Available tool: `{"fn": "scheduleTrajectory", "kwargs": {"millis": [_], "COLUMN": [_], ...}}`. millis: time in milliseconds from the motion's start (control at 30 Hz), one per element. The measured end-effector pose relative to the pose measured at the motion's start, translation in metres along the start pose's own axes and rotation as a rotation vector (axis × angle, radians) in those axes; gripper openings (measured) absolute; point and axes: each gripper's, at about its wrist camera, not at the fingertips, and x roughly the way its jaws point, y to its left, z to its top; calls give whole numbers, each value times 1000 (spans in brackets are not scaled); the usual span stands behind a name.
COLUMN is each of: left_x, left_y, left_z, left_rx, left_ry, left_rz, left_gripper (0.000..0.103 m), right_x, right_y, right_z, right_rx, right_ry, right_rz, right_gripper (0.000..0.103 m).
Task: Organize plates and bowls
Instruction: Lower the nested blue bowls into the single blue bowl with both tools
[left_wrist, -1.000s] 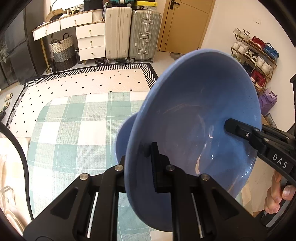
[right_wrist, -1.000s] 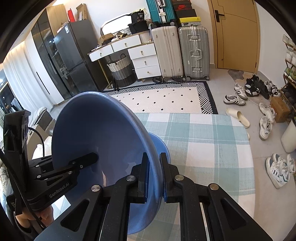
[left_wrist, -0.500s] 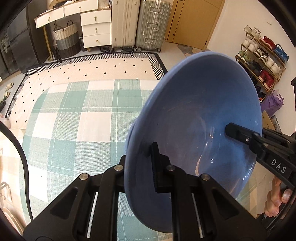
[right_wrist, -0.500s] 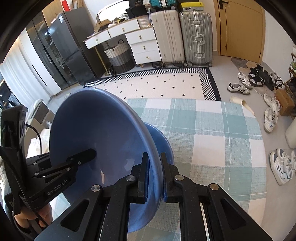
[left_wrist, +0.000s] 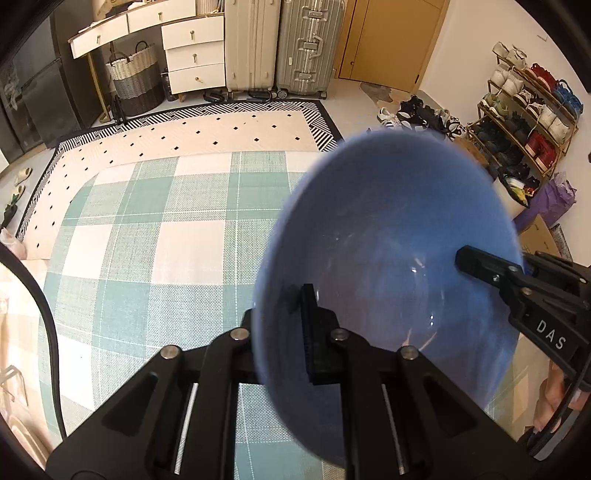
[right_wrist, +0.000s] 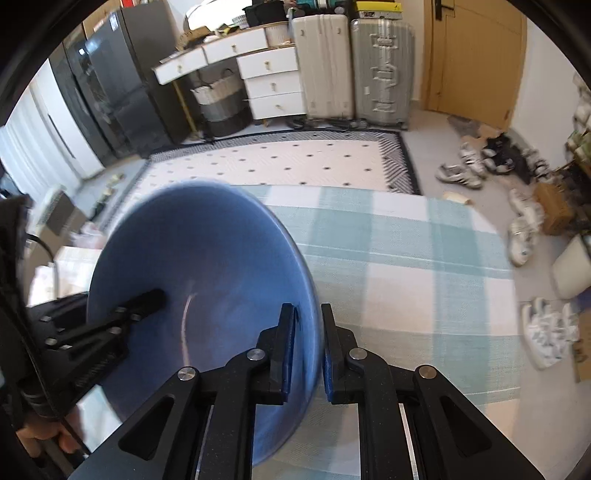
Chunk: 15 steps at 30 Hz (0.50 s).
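You have one blue bowl (left_wrist: 388, 236) tipped on edge above the checked tablecloth (left_wrist: 147, 236), its rim pinched on opposite sides: your left gripper (left_wrist: 280, 325) is clamped on the near rim with one finger inside the basin, and your right gripper (right_wrist: 306, 343) bites the far rim the same way. Keep both sets of jaws squeezed evenly and level the bowl as you lower it, releasing only once its base sits flat. Count: one bowl, two grippers, no plates visible
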Motion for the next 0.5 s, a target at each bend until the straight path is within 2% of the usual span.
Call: {"fn": "scheduleTrajectory", "kwargs": {"millis": [67, 267, 500], "left_x": [-2, -10, -18], "left_y": [-2, -4, -7], "left_z": [-1, -3, -2], "left_rx": [-8, -10, 5], "left_ry": [4, 22, 34], "left_rz": [-11, -12, 0], "left_gripper": [13, 15, 28], "right_x": [0, -4, -9], "right_y": [-2, -10, -9], "right_z": [-1, -4, -11], "right_rx": [1, 19, 20], "right_ry": [3, 2, 9], "right_rz": [0, 20, 32], "right_gripper": [13, 13, 14]}}
